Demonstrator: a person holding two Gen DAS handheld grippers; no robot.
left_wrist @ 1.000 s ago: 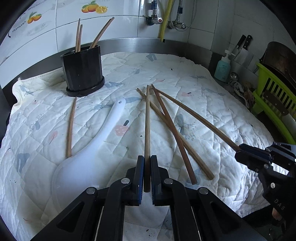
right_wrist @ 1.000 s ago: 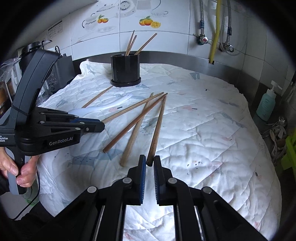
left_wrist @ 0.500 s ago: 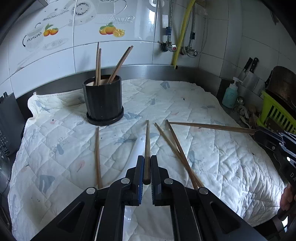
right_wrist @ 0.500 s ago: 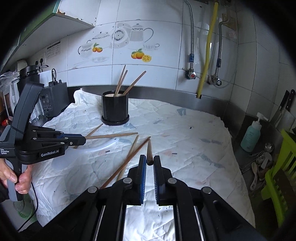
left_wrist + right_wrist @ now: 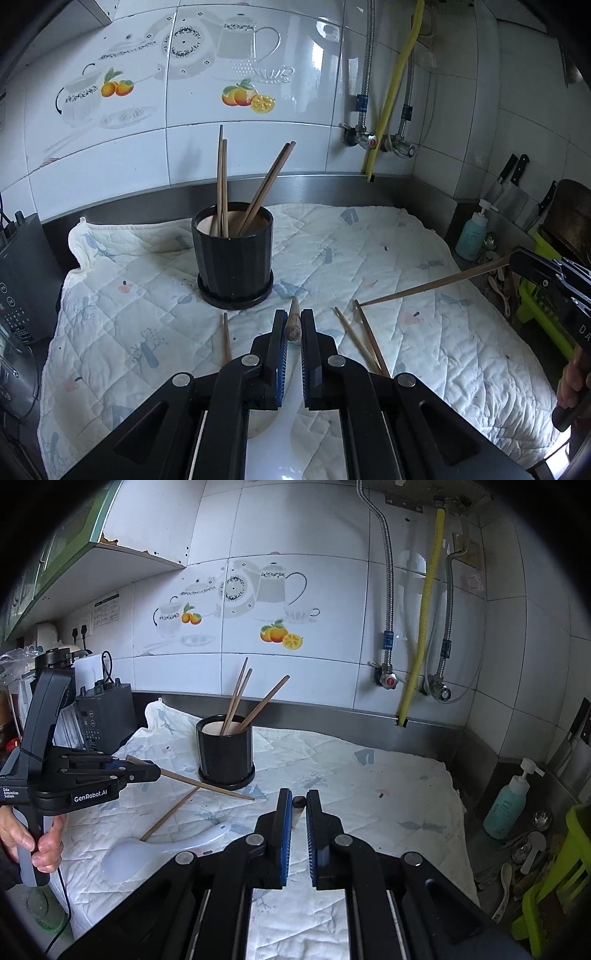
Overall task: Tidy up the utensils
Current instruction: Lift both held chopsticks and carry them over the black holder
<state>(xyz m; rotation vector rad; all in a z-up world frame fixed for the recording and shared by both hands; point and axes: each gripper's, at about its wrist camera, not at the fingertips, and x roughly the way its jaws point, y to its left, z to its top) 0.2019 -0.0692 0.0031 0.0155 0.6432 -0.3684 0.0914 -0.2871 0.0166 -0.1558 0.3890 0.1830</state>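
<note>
My left gripper is shut on a wooden chopstick that points forward, off the cloth; in the right wrist view the left gripper shows with that chopstick slanting down to the right. My right gripper is shut on a second chopstick, seen end-on. From the left wrist view the right gripper carries it in the air. The black holder stands ahead with several chopsticks in it. A white spoon and loose chopsticks lie on the quilted cloth.
A dark appliance stands at the cloth's left end. A teal soap bottle, loose spoons and a green rack crowd the right side. Pipes and a yellow hose run down the tiled wall behind.
Both grippers have risen, each lifting its chopstick off the cloth. Both views have tilted up toward the wall, and the holder now looks closer and more central.
</note>
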